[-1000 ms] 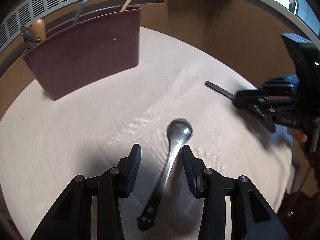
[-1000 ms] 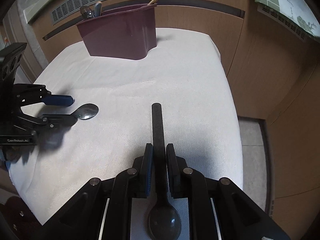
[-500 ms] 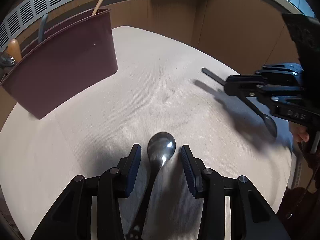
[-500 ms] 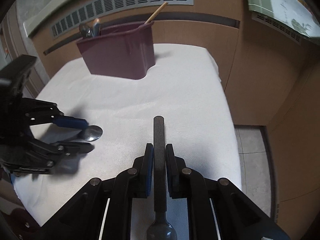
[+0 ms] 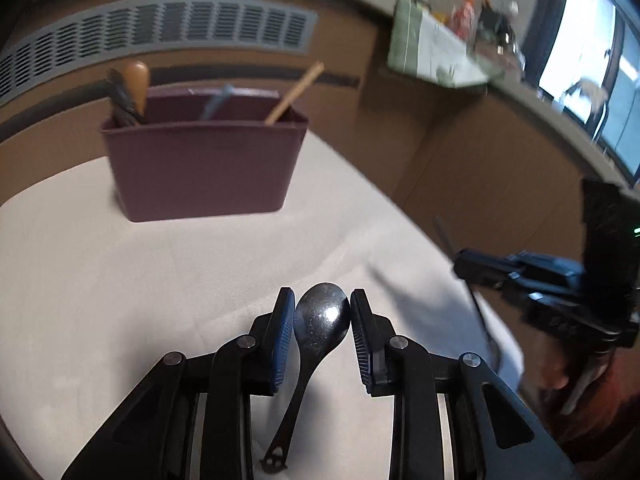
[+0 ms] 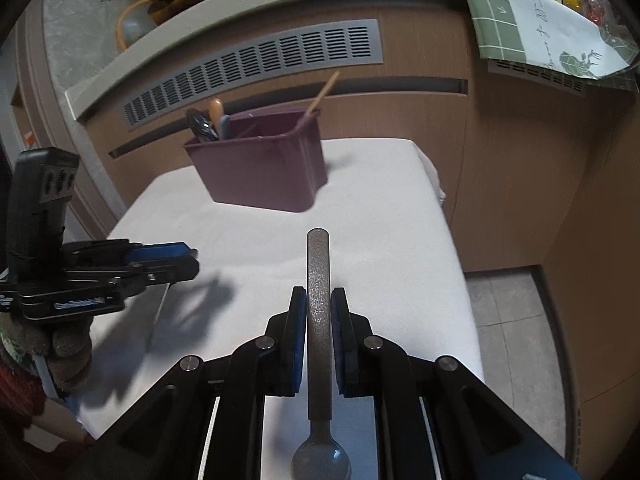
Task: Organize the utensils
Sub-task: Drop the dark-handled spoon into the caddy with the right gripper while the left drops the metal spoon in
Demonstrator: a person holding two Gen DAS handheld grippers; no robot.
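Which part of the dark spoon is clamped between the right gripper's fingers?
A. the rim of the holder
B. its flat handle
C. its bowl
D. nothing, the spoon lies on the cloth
B: in the right wrist view the right gripper is shut on the dark spoon by its flat handle, with the bowl hanging back under the gripper body.
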